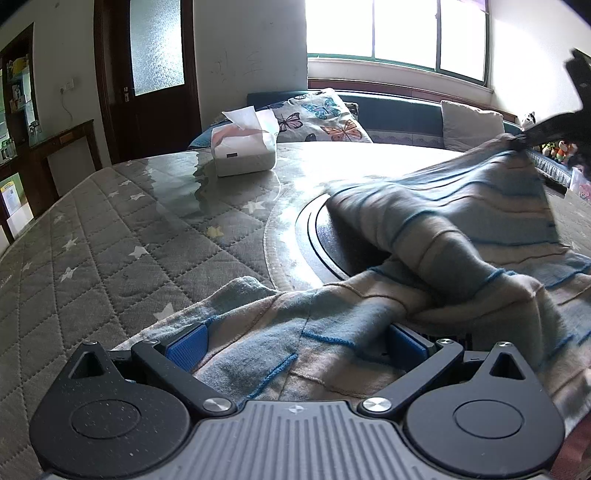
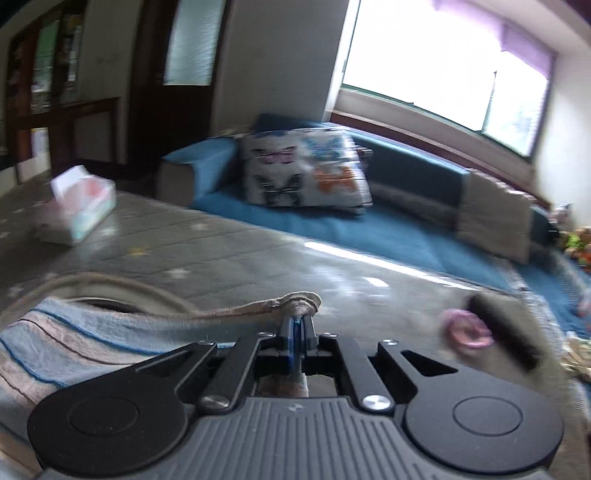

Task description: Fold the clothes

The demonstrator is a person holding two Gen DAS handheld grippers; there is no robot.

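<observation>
**Left wrist view: striped garment stretched between a pinched corner and wide jaws**

Left wrist view shows the soft knit garment with pale blue, beige and dark blue stripes [image 1: 461, 229] lying rumpled across the table covered in a grey quilted star-print cloth under a clear glossy sheet [image 1: 110, 236]. Part of it drapes over the dark round inset plate in the table's middle [image 1: 321, 236]. One corner is raised at the far right, where the right gripper [image 1: 524, 142] pinches it; that lift pulls the cloth into a taut ridge, probably so an edge can be carried over or straightened. The near end spills over the left gripper [image 1: 295, 345], whose blue-padded jaws stand wide apart with fabric lying between and over them, gripping nothing as far as I can see.

The right wrist view, blurred, confirms the hold: the right gripper's jaws are closed tight on a bunched beige hem, with the garment trailing away to the left.

Whether this is a fold being laid or a spreading-out beforehand, the creased cloth fits both.

Further out, a white soft-pack tissue box [image 1: 245, 147] sits well clear near the table's far edge. Beyond it lie a blue bench with a butterfly-print cushion [image 1: 317, 118] and a bright window [image 1: 395, 33].
</observation>
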